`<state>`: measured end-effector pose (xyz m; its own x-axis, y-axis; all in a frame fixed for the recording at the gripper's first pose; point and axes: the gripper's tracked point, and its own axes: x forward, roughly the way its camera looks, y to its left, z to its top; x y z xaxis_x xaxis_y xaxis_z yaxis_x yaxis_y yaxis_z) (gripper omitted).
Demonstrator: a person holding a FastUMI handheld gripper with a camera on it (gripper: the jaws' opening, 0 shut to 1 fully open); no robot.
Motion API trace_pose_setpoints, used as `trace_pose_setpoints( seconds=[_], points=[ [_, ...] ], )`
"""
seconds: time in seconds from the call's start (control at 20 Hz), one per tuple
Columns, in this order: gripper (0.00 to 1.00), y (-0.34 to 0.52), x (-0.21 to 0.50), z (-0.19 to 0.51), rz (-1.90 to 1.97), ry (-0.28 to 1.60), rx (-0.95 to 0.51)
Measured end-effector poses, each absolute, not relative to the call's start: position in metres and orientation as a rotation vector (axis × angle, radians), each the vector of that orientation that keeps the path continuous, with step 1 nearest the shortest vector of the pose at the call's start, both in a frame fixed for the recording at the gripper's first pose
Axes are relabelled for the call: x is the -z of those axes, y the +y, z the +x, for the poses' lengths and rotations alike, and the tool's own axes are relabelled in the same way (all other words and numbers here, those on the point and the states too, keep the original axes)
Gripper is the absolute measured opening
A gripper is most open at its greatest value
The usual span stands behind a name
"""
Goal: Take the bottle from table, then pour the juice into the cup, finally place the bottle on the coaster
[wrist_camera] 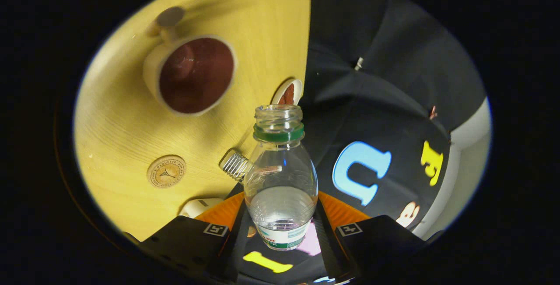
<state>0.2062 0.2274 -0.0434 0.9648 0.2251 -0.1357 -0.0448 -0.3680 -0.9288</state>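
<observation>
Your gripper [280,228] clamps the uncapped clear bottle [280,180] on both sides near its label, lifted and rolled sideways above the wooden table [122,114], the cup [192,75] beyond the bottle's mouth, the round coaster [166,171] nearer you beside the bottle.

A yellow wooden desk [245,35] carries a ribbed metal spring [235,165], a small dish [288,93] and a white object [200,207].
</observation>
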Motion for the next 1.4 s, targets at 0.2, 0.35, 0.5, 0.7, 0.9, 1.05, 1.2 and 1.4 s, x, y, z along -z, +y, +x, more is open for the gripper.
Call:
trace_pose_setpoints(
  seconds=[0.2, 0.35, 0.5, 0.7, 0.9, 1.05, 1.2, 1.4],
  points=[
    [0.75, 0.217, 0.013, 0.193, -1.644, -0.034, -0.250],
    [0.75, 0.204, -0.008, 0.189, -1.428, 0.021, -0.232],
    [0.75, 0.188, -0.007, 0.188, -1.195, 0.118, -0.246],
    [0.75, 0.179, -0.016, 0.192, -0.896, 0.174, -0.270],
    [0.75, 0.173, -0.021, 0.196, -0.630, 0.183, -0.307],
    [0.75, 0.170, -0.012, 0.199, -0.473, 0.194, -0.328],
    [0.75, 0.167, -0.004, 0.203, -0.361, 0.188, -0.351],
    [0.75, 0.167, 0.016, 0.213, -0.231, 0.174, -0.395]
  ],
)
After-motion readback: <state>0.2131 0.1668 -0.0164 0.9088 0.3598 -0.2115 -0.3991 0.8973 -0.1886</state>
